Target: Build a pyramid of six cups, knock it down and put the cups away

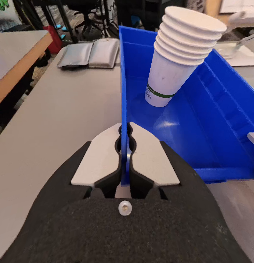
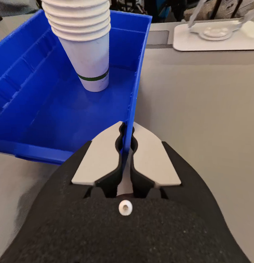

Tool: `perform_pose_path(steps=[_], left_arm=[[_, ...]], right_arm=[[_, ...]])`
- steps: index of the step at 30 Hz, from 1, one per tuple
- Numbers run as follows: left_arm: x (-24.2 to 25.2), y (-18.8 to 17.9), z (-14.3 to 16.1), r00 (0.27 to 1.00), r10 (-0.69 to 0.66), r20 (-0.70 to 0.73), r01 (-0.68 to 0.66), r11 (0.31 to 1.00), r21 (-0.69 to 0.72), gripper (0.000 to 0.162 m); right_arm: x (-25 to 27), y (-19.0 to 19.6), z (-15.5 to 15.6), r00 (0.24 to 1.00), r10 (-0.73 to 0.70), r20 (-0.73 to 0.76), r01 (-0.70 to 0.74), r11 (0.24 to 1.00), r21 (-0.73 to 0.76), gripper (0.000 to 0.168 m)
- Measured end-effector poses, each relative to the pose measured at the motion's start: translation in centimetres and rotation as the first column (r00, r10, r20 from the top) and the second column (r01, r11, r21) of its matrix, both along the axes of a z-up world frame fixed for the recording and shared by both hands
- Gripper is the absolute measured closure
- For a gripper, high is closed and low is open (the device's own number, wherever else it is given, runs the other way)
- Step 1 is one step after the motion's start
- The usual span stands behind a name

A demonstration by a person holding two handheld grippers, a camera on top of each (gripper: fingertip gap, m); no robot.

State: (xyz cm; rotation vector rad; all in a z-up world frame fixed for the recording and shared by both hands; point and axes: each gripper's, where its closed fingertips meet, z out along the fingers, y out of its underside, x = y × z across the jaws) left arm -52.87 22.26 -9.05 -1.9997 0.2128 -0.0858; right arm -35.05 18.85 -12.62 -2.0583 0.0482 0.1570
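Your two wrist cameras look down close along opposite walls of the blue bin (image 1: 209, 128), both catching the cup stack (image 2: 86, 49).

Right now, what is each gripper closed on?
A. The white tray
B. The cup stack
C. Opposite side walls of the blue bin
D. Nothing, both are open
C. The left gripper pinches one wall of the bin and the right gripper pinches the opposite wall, while the cup stack stands untouched inside.
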Motion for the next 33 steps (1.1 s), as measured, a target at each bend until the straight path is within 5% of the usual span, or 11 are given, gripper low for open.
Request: perform_pose_path(steps=[11, 15, 17, 21, 23, 29, 33], left_arm=[[-5.6, 1.7, -2.9, 0.988, 0.041, 0.147, -0.035, 0.998, -0.046, 0.157], [-6.3, 1.1, -2.2, 0.993, 0.061, 0.105, -0.056, 0.997, -0.053, 0.117], [-7.1, 0.3, 0.6, 0.990, 0.086, 0.116, -0.087, 0.996, 0.010, 0.104], [-4.4, -2.3, 6.0, 0.981, -0.024, 0.193, 0.015, 0.999, 0.052, 0.087], [-0.8, -4.3, 6.8, 0.971, -0.116, 0.211, 0.104, 0.992, 0.069, 0.086], [8.7, -11.1, 1.7, 0.952, -0.176, 0.250, 0.170, 0.984, 0.047, 0.088], [11.1, -11.8, -0.8, 0.960, -0.160, 0.232, 0.154, 0.987, 0.041, 0.090]], right_arm=[[-5.4, 0.9, 0.3, 0.992, 0.123, -0.013, -0.123, 0.992, 0.016, 0.154], [-5.5, -2.3, 1.8, 0.945, 0.318, -0.069, -0.318, 0.948, 0.013, 0.135], [-3.9, -5.0, 3.8, 0.907, 0.416, -0.068, -0.412, 0.909, 0.065, 0.131], [4.3, -10.0, 6.6, 0.843, 0.538, 0.031, -0.535, 0.830, 0.159, 0.126], [10.8, -11.4, 6.6, 0.869, 0.488, 0.084, -0.495, 0.854, 0.158, 0.122], [30.0, -15.8, 5.0, 0.982, 0.134, 0.132, -0.162, 0.958, 0.238, 0.110], [38.3, -18.2, 2.8, 0.990, -0.084, 0.109, 0.054, 0.966, 0.254, 0.107]])
